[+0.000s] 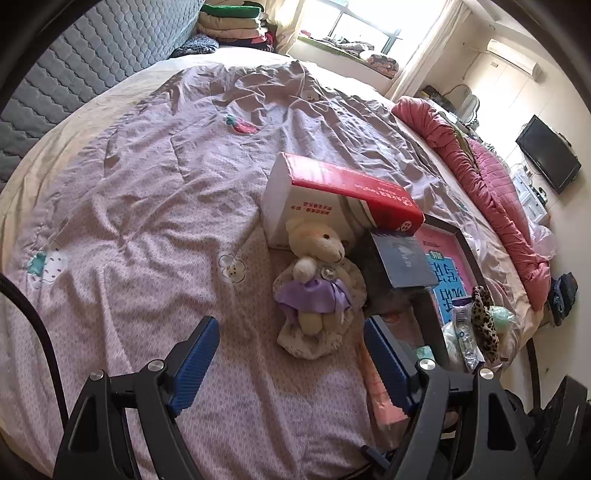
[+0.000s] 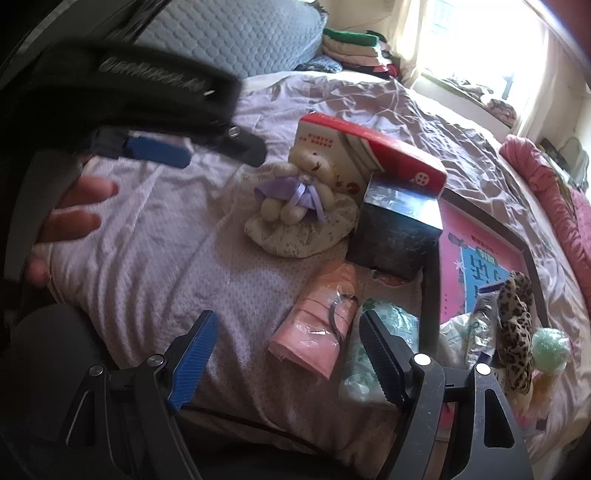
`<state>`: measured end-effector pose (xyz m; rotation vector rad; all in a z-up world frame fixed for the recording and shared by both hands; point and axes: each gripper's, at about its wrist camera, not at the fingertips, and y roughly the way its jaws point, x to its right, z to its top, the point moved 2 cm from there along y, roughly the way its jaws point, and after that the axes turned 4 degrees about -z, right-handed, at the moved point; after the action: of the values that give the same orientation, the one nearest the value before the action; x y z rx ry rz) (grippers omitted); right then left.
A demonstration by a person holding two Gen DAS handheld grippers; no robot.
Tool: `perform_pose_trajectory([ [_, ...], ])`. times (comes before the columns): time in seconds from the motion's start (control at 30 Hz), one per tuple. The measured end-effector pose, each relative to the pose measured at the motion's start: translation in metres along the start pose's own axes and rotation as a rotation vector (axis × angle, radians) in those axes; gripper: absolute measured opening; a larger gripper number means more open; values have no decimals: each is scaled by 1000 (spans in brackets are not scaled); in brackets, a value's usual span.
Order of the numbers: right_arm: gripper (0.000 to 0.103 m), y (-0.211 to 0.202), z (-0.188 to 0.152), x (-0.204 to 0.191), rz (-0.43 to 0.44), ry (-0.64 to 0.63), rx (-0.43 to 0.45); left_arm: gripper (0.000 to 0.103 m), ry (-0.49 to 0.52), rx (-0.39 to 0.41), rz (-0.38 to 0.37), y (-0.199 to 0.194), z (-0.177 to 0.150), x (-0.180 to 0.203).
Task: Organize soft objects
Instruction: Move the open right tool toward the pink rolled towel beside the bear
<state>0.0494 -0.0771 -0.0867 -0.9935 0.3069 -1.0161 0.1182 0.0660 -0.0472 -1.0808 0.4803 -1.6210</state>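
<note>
Cream teddy bear (image 1: 317, 258) w/ purple bow, upright on bed, against box

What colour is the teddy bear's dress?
Light purple. The teddy bear's dress shows best in the left wrist view.

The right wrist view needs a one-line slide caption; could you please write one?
Open right gripper above a pink bagged cloth on the bedspread, teddy bear beyond.

bed (image 1: 147, 184): lilac cover | headboard (image 1: 92, 62): grey quilted | window (image 1: 354, 26): bright daylight | wall TV (image 1: 548, 158)
</note>
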Motion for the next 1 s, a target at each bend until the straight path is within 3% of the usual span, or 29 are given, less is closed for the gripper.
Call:
perform_pose_trajectory([
  [0.2,52,24,-1,-8,-62,-75,-65,80,11,-21,-8,17,4,3],
  [0.53,51,52,3,-2,-121,-122,-83,80,39,-50,2,49,17,9],
  [1.0,51,90,22,26,-35,4,-138,78,84,-77,108,86,30,12],
])
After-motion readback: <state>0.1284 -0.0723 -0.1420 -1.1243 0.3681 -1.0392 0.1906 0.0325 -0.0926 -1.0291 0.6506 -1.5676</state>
